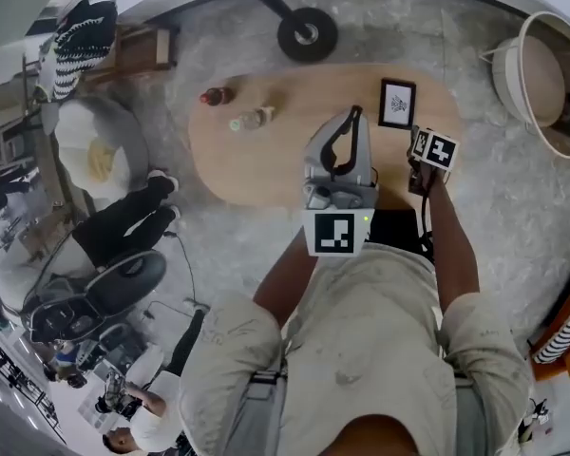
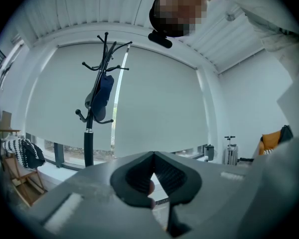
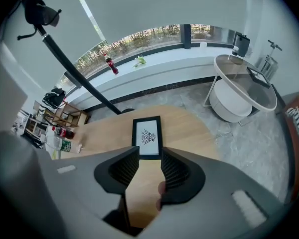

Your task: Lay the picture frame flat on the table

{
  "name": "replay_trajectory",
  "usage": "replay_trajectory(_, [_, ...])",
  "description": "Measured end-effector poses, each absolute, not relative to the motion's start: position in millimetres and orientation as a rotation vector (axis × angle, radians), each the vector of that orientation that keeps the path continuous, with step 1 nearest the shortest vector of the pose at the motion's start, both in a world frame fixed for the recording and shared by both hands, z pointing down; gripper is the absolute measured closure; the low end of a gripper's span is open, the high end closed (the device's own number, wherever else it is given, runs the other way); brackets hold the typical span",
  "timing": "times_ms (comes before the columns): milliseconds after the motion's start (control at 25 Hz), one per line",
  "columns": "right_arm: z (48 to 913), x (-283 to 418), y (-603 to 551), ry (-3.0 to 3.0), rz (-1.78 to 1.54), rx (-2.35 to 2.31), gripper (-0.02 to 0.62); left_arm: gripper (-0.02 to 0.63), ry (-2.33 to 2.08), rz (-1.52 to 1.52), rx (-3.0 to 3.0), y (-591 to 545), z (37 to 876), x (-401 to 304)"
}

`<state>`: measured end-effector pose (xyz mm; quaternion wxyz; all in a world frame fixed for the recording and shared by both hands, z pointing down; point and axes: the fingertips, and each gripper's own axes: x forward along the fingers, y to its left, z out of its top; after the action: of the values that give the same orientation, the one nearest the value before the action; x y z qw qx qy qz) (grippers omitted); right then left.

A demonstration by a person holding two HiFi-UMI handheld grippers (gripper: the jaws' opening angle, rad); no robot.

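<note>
Jaws of the right gripper (image 3: 149, 159) stand released and empty; the picture frame (image 3: 148, 136) sits directly ahead on the far right of the wooden worktop (image 3: 189, 128), long axis in line with them. Left gripper (image 2: 153, 159) is clenched on nothing (raised, aimed away from the worktop).

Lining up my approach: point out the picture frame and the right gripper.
picture frame (image 3: 148, 136), right gripper view, on its white picture.
right gripper (image 3: 150, 152), right gripper view, midway between its fingertips.
</note>
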<state>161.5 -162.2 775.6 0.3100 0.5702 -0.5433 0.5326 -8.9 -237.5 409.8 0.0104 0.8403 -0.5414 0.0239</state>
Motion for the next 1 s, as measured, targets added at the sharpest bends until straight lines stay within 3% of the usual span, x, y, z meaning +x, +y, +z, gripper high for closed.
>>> replay_trajectory(440, [705.8,145.8,-150.6,-1.575,1.372,1.537,0.454,0.601,-1.711,0.101,2.653,-224.1,379.2,-13.9])
replay_trajectory(1000, [560.1,165.8,-214.5,-1.961,1.150,1.715,0.454,0.601,-1.750,0.085,2.629,-230.3,360.3,-11.2])
